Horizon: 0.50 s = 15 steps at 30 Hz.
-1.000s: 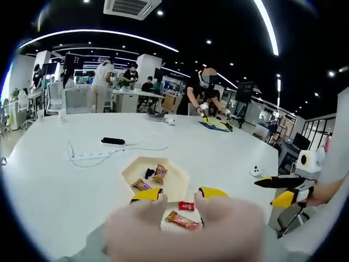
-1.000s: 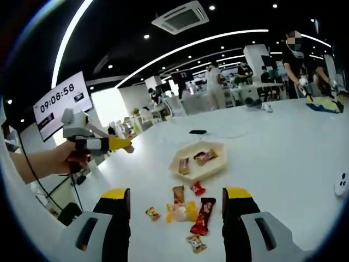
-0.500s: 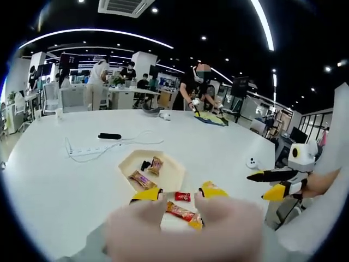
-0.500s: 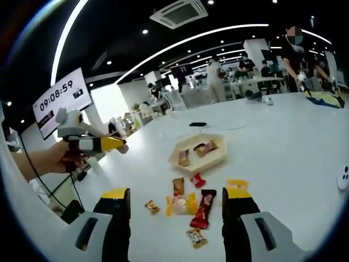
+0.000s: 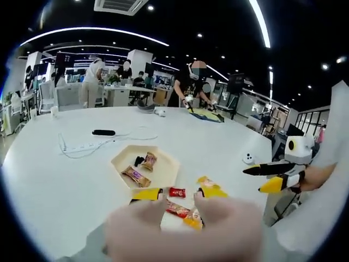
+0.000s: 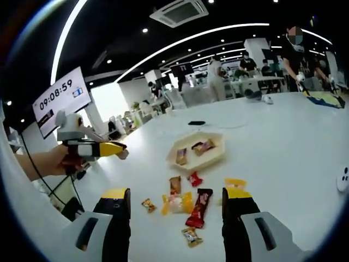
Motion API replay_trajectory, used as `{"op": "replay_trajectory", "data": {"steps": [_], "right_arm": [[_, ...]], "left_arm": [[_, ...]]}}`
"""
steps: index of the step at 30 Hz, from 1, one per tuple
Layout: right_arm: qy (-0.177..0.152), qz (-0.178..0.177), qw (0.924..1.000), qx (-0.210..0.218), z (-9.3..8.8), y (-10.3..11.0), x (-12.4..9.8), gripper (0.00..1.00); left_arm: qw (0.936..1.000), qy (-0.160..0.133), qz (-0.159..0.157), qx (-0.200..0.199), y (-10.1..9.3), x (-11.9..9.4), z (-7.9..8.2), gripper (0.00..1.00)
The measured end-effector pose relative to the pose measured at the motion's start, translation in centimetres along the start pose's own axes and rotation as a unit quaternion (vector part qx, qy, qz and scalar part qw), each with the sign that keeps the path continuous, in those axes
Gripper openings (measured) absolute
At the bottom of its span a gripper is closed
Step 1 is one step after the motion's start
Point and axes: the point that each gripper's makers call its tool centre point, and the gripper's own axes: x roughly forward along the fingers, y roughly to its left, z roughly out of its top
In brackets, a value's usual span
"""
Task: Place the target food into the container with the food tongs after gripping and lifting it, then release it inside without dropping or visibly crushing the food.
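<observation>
Right gripper view: the right gripper (image 6: 177, 210), jaws spread and empty, hangs over loose snacks (image 6: 178, 203) on the table (image 6: 283, 147); the tray (image 6: 197, 152) lies straight beyond. Left gripper (image 6: 121, 150) looks parted, off left.

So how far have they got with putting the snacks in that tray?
Partly done, it seems: the hexagonal tray already holds a few wrapped snacks. Nothing is in hand now: the right gripper stands open and empty above the loose snacks on the table. Those loose ones remain to be lifted in.
</observation>
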Motion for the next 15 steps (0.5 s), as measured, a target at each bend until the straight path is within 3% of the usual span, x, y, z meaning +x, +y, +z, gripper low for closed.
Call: {"op": "replay_trajectory", "data": {"steps": [15], "right_arm": [[0.008,0.002,1.0000,0.001,-0.8,0.5,-0.2,0.69]], "left_arm": [[0.9995,0.019,-0.012,0.020,-1.2,0.0,-1.8,0.25]]}}
